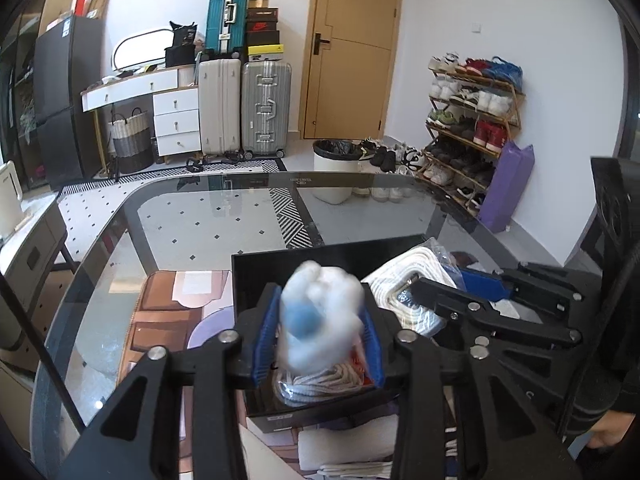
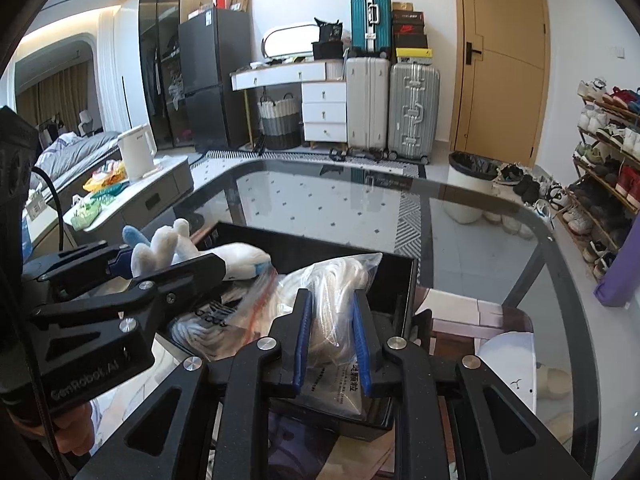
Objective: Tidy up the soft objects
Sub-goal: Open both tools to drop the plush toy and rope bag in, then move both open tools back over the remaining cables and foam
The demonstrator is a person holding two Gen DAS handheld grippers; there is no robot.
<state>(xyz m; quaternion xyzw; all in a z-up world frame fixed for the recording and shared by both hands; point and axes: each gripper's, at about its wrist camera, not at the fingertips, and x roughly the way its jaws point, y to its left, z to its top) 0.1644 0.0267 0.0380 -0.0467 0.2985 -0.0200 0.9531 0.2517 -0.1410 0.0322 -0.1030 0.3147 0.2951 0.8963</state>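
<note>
Your left gripper (image 1: 316,336) pinches the fluffy white toy (image 1: 320,316) over the black box (image 2: 404,280) near the glass table's (image 2: 500,248) front edge. Your right gripper (image 2: 332,340) squeezes the bagged rope (image 2: 336,304) inside it. Both still need letting go; other bags already lie inside.

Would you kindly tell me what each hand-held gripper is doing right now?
Left hand-held gripper: holding the white plush toy over the black box.
Right hand-held gripper: closed on the bagged white rope.

White-blue plush toy (image 1: 320,312) above black box (image 1: 256,276); bagged rope (image 2: 336,280) inside.
</note>
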